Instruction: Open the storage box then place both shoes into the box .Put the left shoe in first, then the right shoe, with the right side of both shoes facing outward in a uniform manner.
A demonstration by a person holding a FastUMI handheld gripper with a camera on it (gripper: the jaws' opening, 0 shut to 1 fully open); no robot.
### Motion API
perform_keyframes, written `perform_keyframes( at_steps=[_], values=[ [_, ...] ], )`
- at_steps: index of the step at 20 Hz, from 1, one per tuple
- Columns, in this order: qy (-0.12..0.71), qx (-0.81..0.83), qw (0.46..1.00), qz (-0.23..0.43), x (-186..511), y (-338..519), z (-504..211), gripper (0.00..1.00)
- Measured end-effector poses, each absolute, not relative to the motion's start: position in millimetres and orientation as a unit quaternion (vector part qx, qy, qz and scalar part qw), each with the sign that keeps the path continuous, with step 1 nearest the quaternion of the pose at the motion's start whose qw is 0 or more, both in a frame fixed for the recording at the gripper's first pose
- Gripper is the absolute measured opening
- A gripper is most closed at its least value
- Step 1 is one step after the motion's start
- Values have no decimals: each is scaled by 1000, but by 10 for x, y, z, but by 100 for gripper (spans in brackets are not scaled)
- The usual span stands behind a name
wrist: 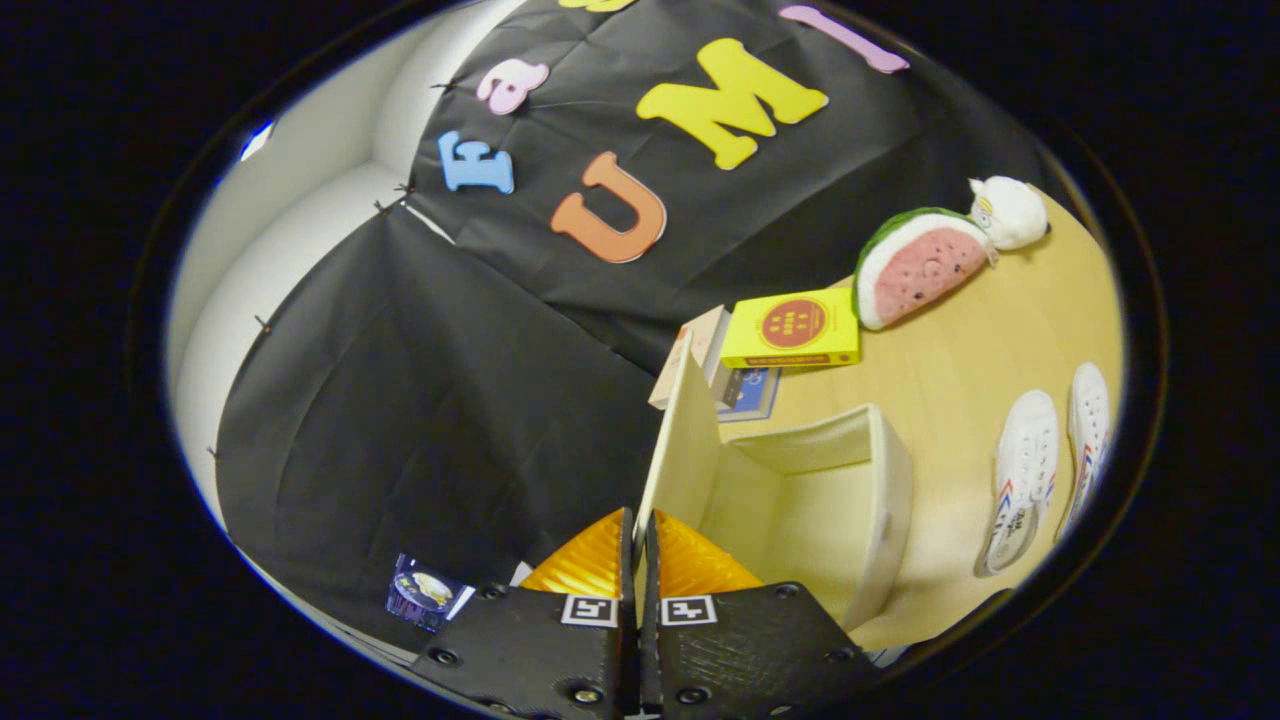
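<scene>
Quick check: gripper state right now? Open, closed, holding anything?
Gripper: closed, both fingers pinching the edge of the storage box lid, which is lifted open.

a watermelon plush (918, 268), white plush (1008, 211) and yellow box (792, 327) lie on the wooden table (1000, 350).

Gripper (638, 545): one unit, seen tilted in the view. Fingers pressed together, clamped on the thin edge of the raised lid (680, 450).
</scene>
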State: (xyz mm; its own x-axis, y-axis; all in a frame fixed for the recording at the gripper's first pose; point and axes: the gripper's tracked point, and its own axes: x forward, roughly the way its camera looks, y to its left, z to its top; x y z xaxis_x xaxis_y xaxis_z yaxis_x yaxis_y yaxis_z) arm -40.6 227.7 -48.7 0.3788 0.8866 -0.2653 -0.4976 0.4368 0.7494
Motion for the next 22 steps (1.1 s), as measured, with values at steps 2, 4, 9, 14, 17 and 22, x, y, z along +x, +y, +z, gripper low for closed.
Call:
perform_keyframes(
  at_steps=[2, 4, 9, 14, 17, 22],
  values=[
    [327, 264, 785, 454, -466, 2641, -378, 1],
    [314, 239, 797, 457, -500, 2974, -292, 1],
    [313, 190, 808, 461, -643, 3675, -290, 1],
    [264, 132, 838, 459, -694, 3852, -154, 30],
    [227, 111, 864, 435, -558, 3779, -115, 72],
    [185, 90, 899, 387, -389, 3282, -32, 92]
  ],
)
